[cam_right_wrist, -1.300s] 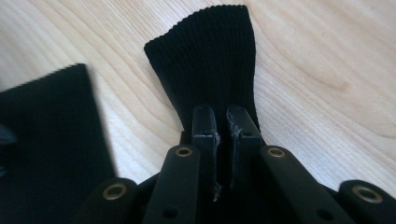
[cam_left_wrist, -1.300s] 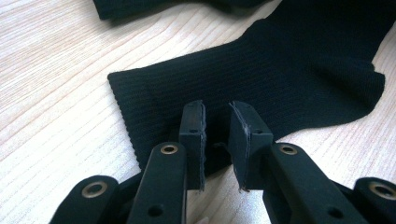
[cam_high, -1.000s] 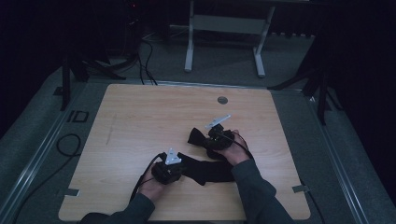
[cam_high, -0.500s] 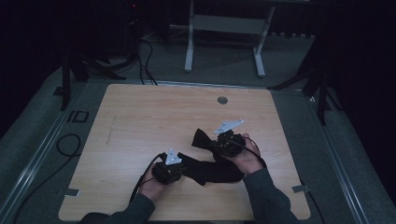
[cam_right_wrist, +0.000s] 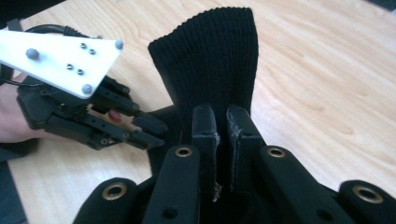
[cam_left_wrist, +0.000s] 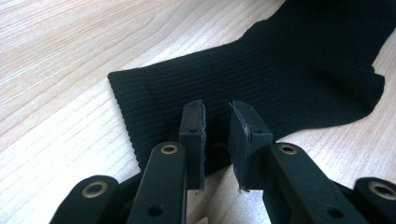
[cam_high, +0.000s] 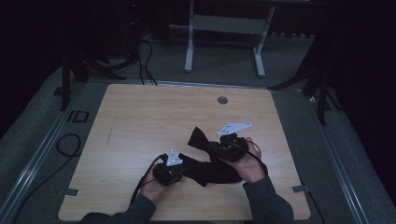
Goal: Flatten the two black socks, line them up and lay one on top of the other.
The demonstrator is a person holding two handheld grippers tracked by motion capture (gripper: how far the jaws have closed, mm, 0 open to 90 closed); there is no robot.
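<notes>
A black ribbed sock [cam_high: 210, 170] lies on the wooden table [cam_high: 154, 116], near the front. At its left end my left gripper [cam_high: 181, 169] stays low, its pads [cam_left_wrist: 194, 126] closed on the cuff edge of the sock [cam_left_wrist: 280, 79]. My right gripper [cam_high: 214, 148] is shut on the other end, and that end of the sock [cam_right_wrist: 210, 60] stands up between its narrow jaws, lifted off the table. In the right gripper view the left gripper [cam_right_wrist: 152, 130] shows at the left with its white plate, its fingertips at the fabric.
A round grommet [cam_high: 222, 100] sits in the table's far edge. A white stand [cam_high: 224, 32] and cables [cam_high: 140, 51] are on the floor behind. Bare wood spreads to the left and far side of the sock.
My right gripper has moved right and up, taking its end of the sock along so it rises off the table. The left gripper has stayed put.
</notes>
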